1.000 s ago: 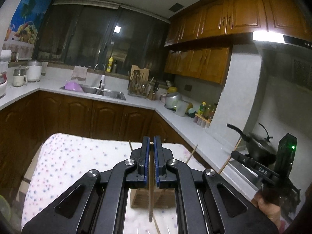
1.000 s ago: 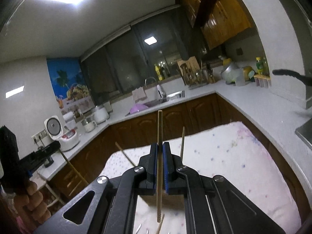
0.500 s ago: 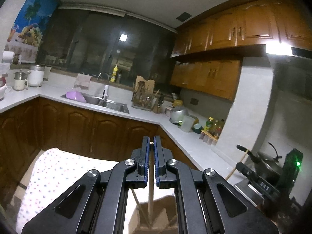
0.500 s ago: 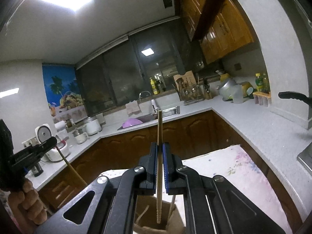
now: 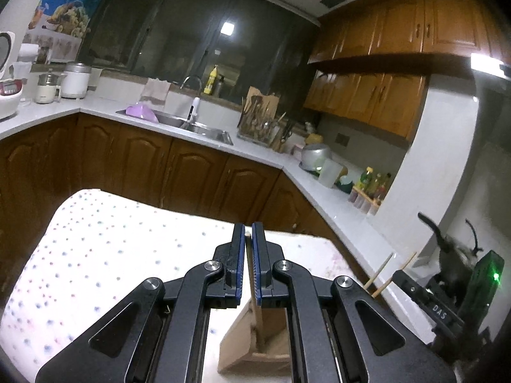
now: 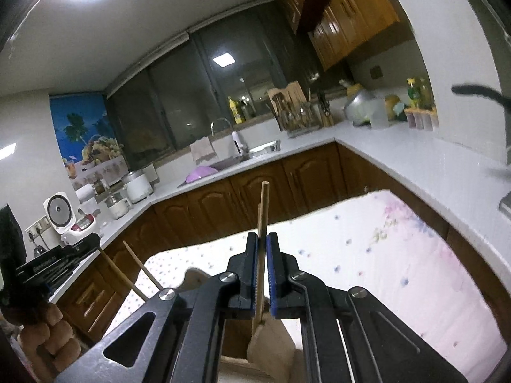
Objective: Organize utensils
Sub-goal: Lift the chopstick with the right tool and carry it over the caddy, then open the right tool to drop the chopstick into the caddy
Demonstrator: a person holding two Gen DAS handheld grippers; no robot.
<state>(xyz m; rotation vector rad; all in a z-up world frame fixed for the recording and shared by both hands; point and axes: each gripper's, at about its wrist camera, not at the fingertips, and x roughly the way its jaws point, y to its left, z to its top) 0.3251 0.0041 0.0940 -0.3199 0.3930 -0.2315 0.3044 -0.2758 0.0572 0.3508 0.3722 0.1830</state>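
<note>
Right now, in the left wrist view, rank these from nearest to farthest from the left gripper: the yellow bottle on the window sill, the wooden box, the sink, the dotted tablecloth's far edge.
1. wooden box, directly below the left gripper.
2. dotted tablecloth, far edge ahead, left.
3. sink, across the room.
4. yellow bottle, behind the sink.

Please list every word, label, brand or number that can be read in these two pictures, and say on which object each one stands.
"DAS": white letters on the black body of the right tool, seen from the left wrist view.
White lettering on the black body of the left tool, in the right wrist view: too blurred to read with certainty.
Labels on the yellow bottle and the small bottles: too small to read.
</note>
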